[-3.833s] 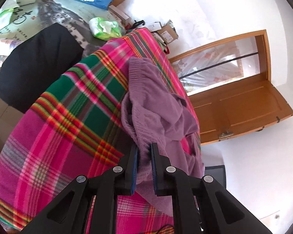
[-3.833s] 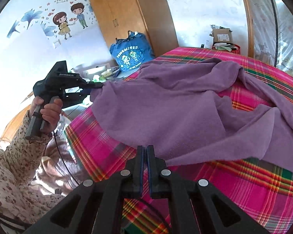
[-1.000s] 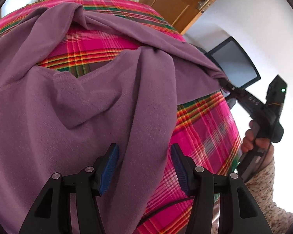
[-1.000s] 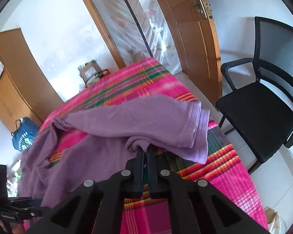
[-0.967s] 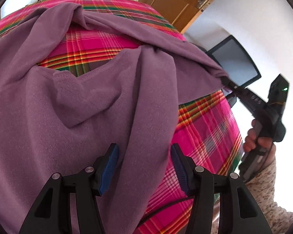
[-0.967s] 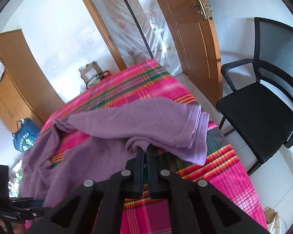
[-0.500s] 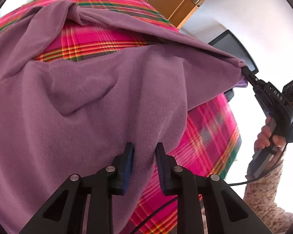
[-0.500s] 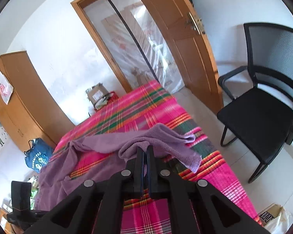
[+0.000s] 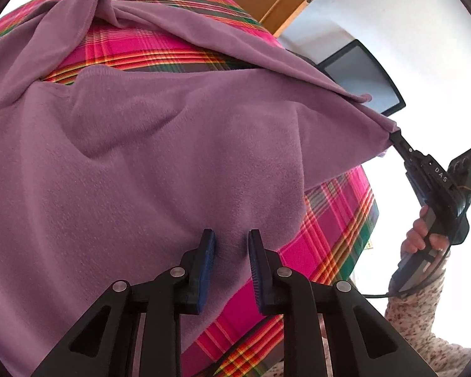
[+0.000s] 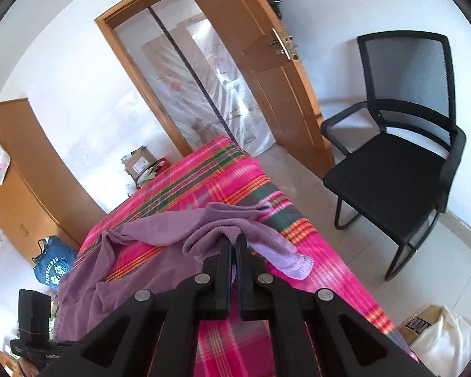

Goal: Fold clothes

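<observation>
garment (image 9: 160, 163): soft, light, limp fleece, spread over plaid bed (image 9: 329, 229), frame centre | left gripper (image 9: 230, 245): jaws closing on lower hem | right gripper (image 10: 233, 245): jaws clamped on corner, best hold at hems

A purple garment (image 9: 160, 144) lies across the plaid-covered bed (image 9: 336, 220).

A soft purple garment (image 9: 147, 157) lies spread over the pink plaid cover (it has green and orange stripes) (image 9: 336, 220). It is wrinkled. One corner is lifted off the cover and pulled tight to the right.
</observation>
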Tool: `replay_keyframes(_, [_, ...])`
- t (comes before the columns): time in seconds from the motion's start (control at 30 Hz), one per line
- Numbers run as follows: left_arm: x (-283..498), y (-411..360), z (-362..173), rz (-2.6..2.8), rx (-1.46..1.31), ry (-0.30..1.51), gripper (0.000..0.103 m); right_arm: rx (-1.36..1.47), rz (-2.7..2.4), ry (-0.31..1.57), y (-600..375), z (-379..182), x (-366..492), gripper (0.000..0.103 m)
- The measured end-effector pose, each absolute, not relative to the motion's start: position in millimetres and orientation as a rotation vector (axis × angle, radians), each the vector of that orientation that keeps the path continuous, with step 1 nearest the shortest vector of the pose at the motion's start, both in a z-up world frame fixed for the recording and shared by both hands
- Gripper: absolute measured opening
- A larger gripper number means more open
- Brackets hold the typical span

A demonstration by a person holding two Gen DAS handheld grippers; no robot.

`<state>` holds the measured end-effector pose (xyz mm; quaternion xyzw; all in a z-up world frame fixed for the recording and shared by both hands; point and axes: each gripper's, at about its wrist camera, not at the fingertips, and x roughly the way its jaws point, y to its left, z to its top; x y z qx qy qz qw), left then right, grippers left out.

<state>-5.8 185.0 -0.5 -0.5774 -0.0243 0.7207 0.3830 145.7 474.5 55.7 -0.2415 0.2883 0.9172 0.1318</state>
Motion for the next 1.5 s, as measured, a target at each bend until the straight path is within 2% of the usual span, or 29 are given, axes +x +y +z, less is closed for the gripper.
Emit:
replay_keyframes(0.87, [14, 177, 7, 1.842, -1.475, -0.029, 0.024, -0.758, 2.507, 0.951, 499, 15, 208, 0.003])
replay_keyframes(1.03, [16, 179, 10, 1.889, -1.446, 0.024, 0.027, -0.836, 2.503, 0.898, 495, 8, 207, 0.005])
replay_keyframes(1.1, [19, 176, 9, 1.907, -1.441, 0.048, 0.030, -0.868, 2.513, 0.812, 488, 10, 207, 0.005])
replay_keyframes(1.17, [19, 172, 9, 1.924, -1.438, 0.049, 0.036, -0.884, 2.521, 0.696, 481, 13, 207, 0.013])
replay_keyframes(1.2, [19, 169, 8, 1.932, -1.438, 0.042, 0.037, -0.886, 2.522, 0.649, 479, 14, 206, 0.016])
replay_keyframes(1.27, [18, 163, 9, 1.944, -1.440, 0.026, 0.037, -0.888, 2.523, 0.569, 474, 16, 204, 0.030])
replay_keyframes(1.37, [18, 148, 12, 1.966, -1.444, -0.022, 0.037, -0.883, 2.553, 0.542, 472, 16, 197, 0.035])
replay_keyframes(1.5, [16, 103, 21, 2.060, -1.443, -0.127, 0.037, -0.898, 2.552, 0.518, 472, 13, 184, 0.035])
